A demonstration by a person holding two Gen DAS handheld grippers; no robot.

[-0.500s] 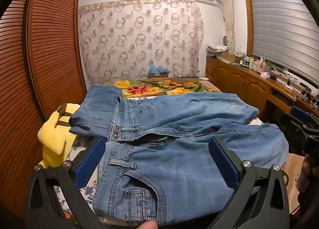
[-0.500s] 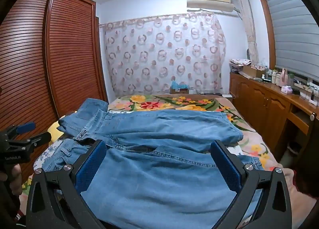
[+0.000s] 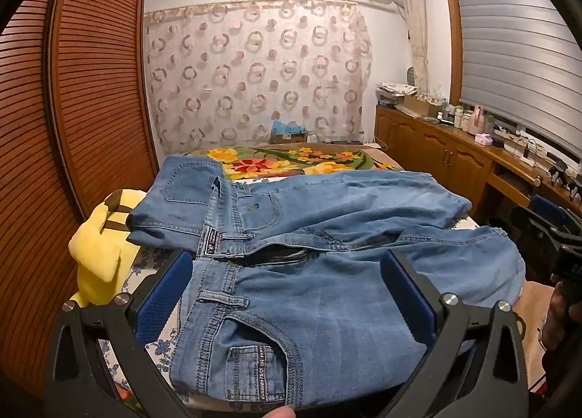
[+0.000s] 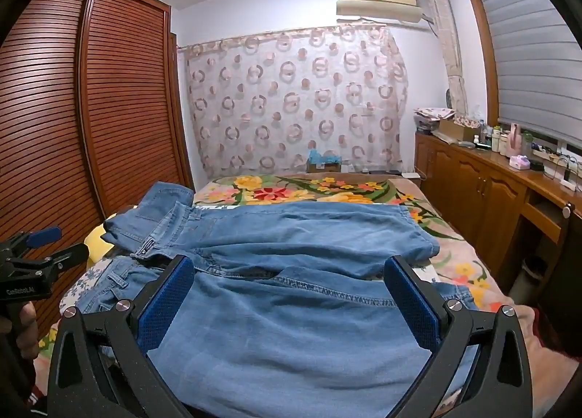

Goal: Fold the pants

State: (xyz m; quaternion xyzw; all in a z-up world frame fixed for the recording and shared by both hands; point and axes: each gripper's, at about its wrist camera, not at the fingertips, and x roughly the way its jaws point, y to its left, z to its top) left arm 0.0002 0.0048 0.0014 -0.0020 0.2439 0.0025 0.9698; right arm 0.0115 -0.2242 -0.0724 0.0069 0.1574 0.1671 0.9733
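Pants [image 3: 327, 294] flat on bed, waist left, legs right; both grippers' fingers apart.

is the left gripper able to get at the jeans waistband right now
Probably yes: the left gripper is open just above the jeans, and the waistband lies flat and uncovered by its left pad.

Pants [image 3: 327, 236] lie on bed [image 4: 454, 258], wardrobe [image 3: 91, 90] left.

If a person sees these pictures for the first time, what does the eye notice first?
First, the light blue denim jeans spread across the bed, waistband at the left. Next, the flowered orange and yellow blanket behind them and the yellow plush toy at the bed's left edge. Both grippers' blue-padded fingers stand wide open above the denim.
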